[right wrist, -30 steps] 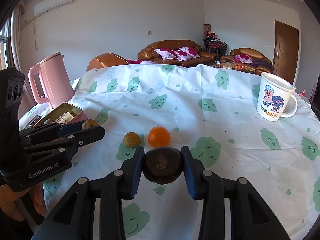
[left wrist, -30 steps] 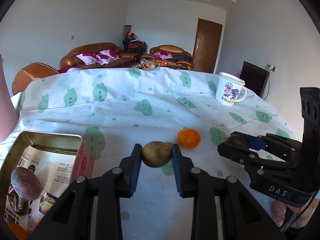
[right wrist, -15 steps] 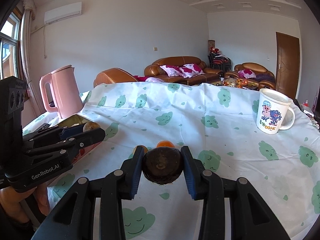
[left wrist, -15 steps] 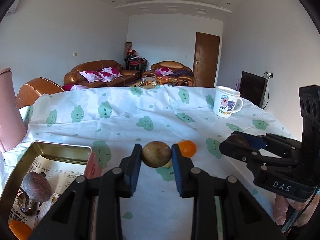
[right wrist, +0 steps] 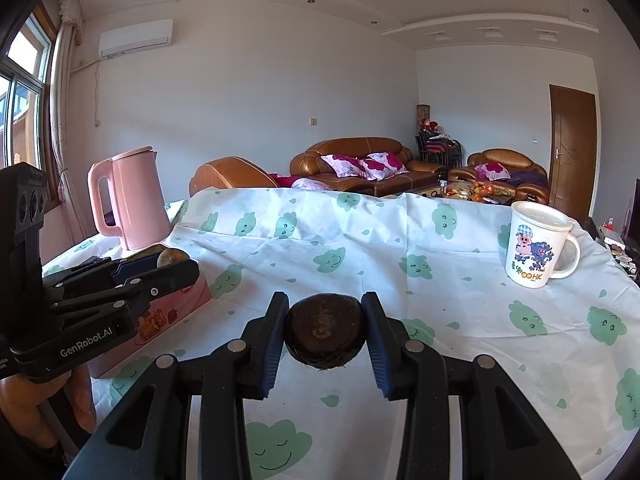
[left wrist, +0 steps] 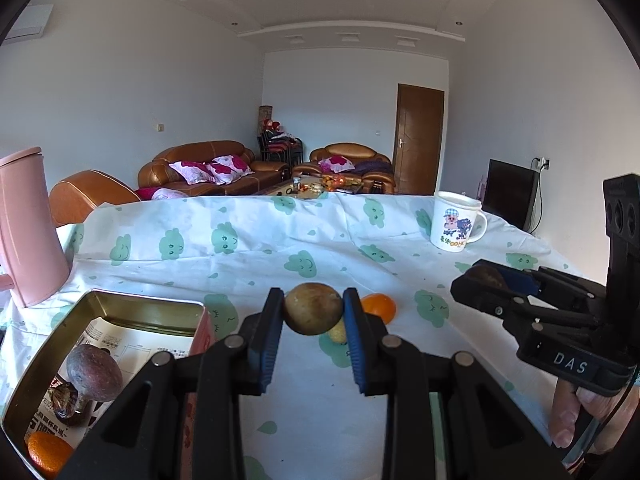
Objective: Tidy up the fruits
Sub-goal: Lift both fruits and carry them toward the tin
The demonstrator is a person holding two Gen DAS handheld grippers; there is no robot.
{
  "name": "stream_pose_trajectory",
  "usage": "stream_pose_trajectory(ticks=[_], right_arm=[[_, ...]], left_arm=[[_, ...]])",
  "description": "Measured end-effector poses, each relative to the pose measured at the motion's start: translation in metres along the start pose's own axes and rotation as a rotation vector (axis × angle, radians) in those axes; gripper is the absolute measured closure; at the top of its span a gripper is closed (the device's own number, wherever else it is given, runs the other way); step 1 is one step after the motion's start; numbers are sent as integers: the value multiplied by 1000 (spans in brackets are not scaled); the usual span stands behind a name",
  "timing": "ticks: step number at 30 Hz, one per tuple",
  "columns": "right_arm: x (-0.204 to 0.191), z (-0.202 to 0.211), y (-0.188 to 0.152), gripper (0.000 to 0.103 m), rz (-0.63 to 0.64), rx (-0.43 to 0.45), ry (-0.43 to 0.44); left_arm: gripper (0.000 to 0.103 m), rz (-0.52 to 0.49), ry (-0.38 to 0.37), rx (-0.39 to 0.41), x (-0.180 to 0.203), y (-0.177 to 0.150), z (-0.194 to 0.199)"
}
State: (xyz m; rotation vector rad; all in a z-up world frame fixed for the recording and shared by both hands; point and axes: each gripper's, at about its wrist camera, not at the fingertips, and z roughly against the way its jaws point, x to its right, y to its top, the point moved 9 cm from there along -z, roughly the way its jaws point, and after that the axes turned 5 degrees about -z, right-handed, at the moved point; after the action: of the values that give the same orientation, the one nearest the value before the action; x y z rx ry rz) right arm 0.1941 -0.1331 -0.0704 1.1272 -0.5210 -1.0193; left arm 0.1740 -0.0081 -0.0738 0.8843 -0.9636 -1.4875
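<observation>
My left gripper (left wrist: 314, 310) is shut on a round brown-green fruit (left wrist: 313, 307), held above the cloth just right of the open tin (left wrist: 144, 314). The tin holds a purplish-brown fruit (left wrist: 94, 372) and an orange (left wrist: 48, 452) on printed paper. An orange (left wrist: 379, 307) and a small yellowish fruit (left wrist: 337, 332) lie on the cloth behind the left gripper. My right gripper (right wrist: 325, 336) is shut on a dark brown round fruit (right wrist: 324, 336), raised over the table. It also shows in the left wrist view (left wrist: 480, 280), and the left gripper shows in the right wrist view (right wrist: 176, 264).
A pink kettle (right wrist: 132, 198) stands at the far left behind the tin (right wrist: 176, 312). A white cartoon mug (right wrist: 534, 244) stands at the far right. The table has a white cloth with green clouds (right wrist: 360, 248). Sofas stand beyond it.
Both grippers have risen and tilted up, each still holding its fruit. The left gripper has moved nearer the tin. The loose orange and small fruit are now hidden from the right wrist view.
</observation>
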Motion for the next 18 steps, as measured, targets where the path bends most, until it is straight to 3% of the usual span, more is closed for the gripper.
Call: stream_pose_trajectory(ticks=[18], right_arm=[[-5, 14, 5, 63, 37, 70, -11]], left_arm=[[72, -12, 35, 72, -3, 3, 24]])
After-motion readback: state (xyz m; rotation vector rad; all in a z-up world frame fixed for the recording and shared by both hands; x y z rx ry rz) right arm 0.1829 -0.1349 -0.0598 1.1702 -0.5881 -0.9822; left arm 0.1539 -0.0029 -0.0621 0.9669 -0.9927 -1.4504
